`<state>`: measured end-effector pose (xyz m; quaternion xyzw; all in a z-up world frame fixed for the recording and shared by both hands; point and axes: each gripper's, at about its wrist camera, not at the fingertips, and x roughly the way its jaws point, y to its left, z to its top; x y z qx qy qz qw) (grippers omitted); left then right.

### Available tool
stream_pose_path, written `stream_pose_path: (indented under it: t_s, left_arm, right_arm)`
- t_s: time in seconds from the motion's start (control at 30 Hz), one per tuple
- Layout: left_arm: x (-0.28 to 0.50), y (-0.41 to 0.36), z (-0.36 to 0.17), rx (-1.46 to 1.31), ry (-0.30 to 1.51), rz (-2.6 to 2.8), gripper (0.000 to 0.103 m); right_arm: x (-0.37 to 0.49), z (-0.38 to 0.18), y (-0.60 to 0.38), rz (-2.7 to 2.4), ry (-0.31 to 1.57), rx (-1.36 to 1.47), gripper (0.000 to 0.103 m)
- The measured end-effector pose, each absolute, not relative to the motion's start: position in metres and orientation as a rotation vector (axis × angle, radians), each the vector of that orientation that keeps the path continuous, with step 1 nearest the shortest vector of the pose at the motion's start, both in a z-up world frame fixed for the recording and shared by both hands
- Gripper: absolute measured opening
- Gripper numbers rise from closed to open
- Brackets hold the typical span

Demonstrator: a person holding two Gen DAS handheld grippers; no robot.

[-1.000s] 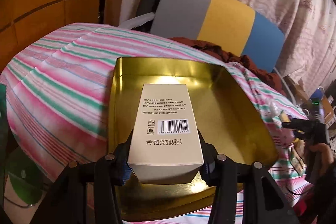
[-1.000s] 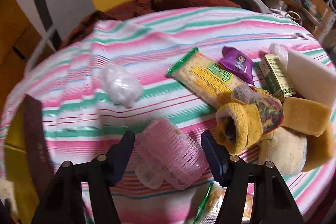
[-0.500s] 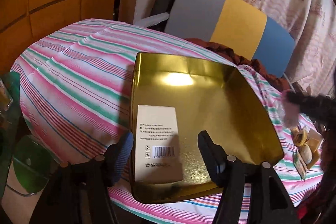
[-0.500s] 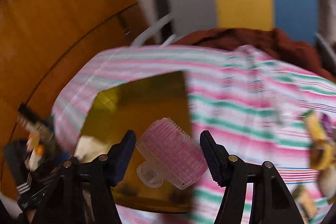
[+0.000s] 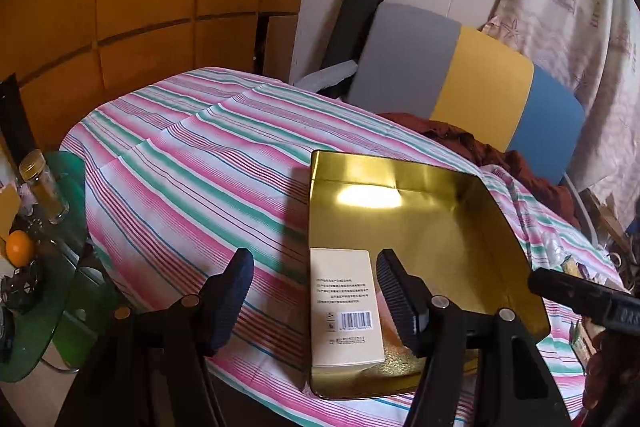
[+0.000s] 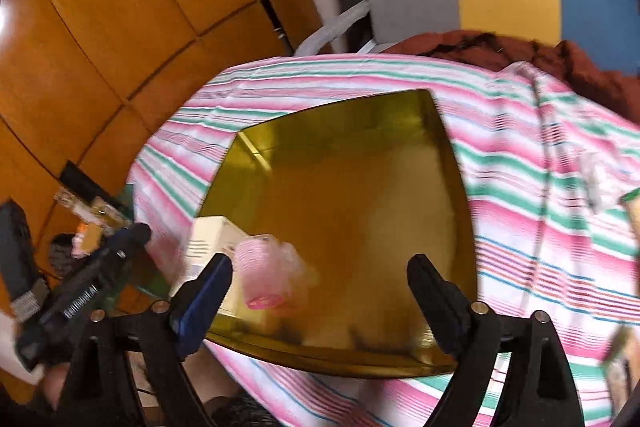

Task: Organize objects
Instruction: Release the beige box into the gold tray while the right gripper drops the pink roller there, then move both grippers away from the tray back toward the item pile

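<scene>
Pink roller [image 6: 266, 277] dropped from right gripper [image 6: 320, 291], now blurred above gold tray [image 6: 452, 163]; both grippers' jaws apart, empty.

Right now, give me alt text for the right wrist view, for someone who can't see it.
The open right gripper hangs over a gold tray on a striped tablecloth; a blurred pink hair roller sits between its fingers over the tray, near a cream box. The left gripper shows at left.

Gold tray [image 5: 496, 227], cream box [image 5: 344, 303], pink-green-white striped cloth [image 5: 192, 163]
</scene>
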<state>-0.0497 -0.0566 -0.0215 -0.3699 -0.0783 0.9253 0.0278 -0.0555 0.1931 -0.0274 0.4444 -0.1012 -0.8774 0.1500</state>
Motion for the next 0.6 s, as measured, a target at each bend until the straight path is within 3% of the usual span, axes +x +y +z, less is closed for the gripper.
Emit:
stream_pose_path:
  t_s: [0.17,0.6]
  left_arm:
    - [-0.047,-0.037,-0.017,-1.129,-0.179,2.831,0.064]
    - [-0.047,0.017,-0.018,-1.131,-0.033,2.709,0.064]
  right_arm:
    - [-0.043,-0.023,0.201,-2.621,-0.203,1.24,0.1]
    - [-0.026,-0.021,0.22,-2.754,-0.12,1.194,0.103]
